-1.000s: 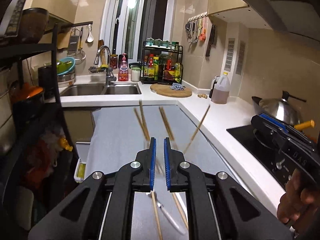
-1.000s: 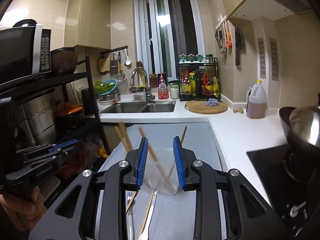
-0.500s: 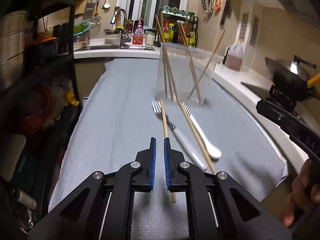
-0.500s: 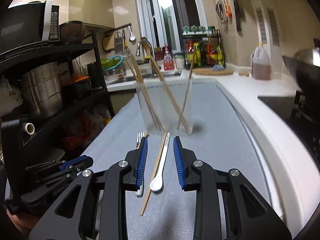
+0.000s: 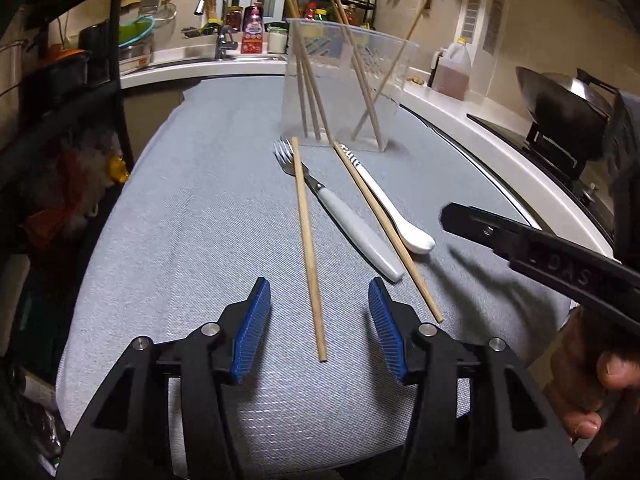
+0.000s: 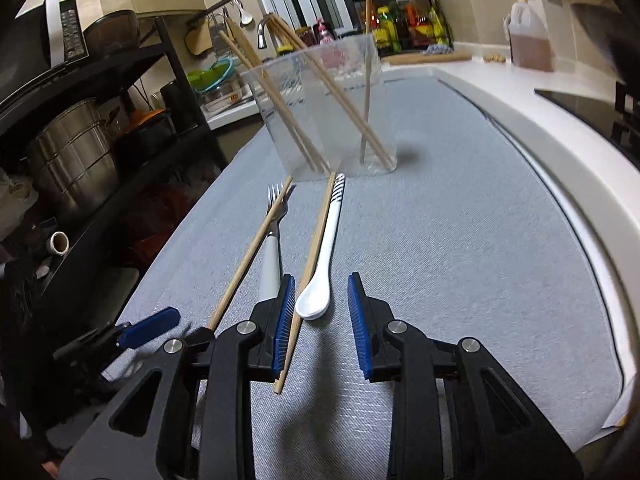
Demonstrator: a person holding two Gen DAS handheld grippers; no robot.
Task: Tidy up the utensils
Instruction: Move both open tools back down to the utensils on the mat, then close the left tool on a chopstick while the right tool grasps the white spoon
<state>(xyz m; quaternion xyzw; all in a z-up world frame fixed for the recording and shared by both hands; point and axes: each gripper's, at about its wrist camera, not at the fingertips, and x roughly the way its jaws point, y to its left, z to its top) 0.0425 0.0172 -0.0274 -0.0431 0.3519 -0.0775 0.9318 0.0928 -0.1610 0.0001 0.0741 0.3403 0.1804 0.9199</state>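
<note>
1. Low over the grey cloth mat (image 5: 192,216), the left gripper (image 5: 319,332) has its blue-padded fingers spread wide with nothing between them but the near end of a loose wooden chopstick (image 5: 306,240) lying on the mat.
2. Beside it, the right gripper (image 6: 322,330) is also spread, moderately wide and empty; the bowl of the white spoon (image 6: 320,276) lies in the gap just ahead of its tips, and a second chopstick (image 6: 310,268) runs along the inner face of its left finger.
3. Between the 2 chopsticks lies a white-handled fork (image 5: 340,208), tines toward the clear plastic container (image 5: 344,84); the first chopstick crosses its neck.
4. Upright at the far end of the utensils, the container holds about 5 chopsticks leaning against its walls; the spoon handle and both loose chopsticks end just at its base.
5. To the left of the mat stands a black shelf rack (image 6: 100,120) with a steel pot (image 6: 72,156); open mat lies between it and the fork.
6. To the right, bare mat runs to the white counter edge (image 6: 560,152), with a wok (image 5: 560,96) on the stove beyond.
</note>
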